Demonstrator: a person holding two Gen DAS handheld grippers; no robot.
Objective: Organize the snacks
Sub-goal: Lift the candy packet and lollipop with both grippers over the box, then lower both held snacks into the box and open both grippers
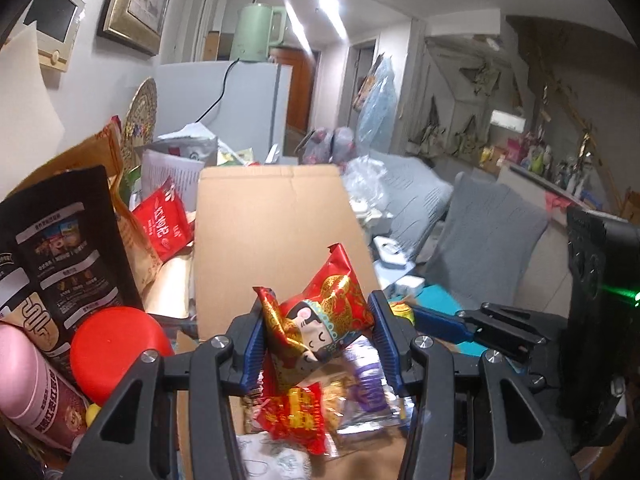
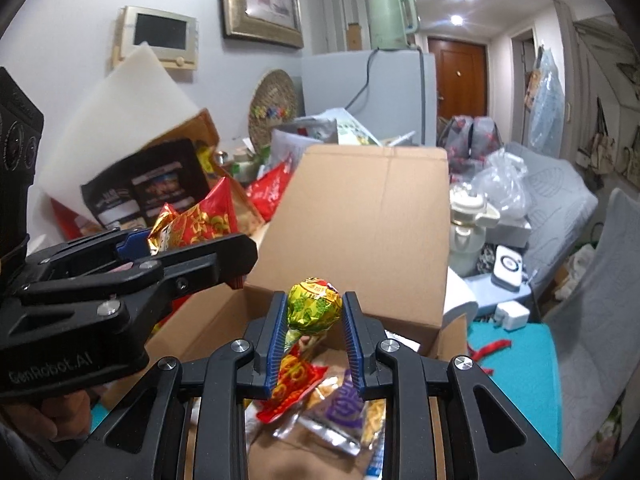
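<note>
1. Left gripper [image 1: 319, 334]: fingers clenched on a red-and-gold snack packet [image 1: 320, 316], held above the open cardboard box [image 1: 272, 240].
2. Right gripper [image 2: 314, 314]: fingers clamped on a green-yellow lollipop [image 2: 315, 304], over the same box, just right of the left gripper.
3. Box contents: red packet [image 1: 296, 416], purple packet [image 1: 370, 392], lying on the bottom.
4. Left of box: black bag [image 1: 60, 256], red lid [image 1: 116, 344], pink bottle [image 1: 36, 388].
</note>
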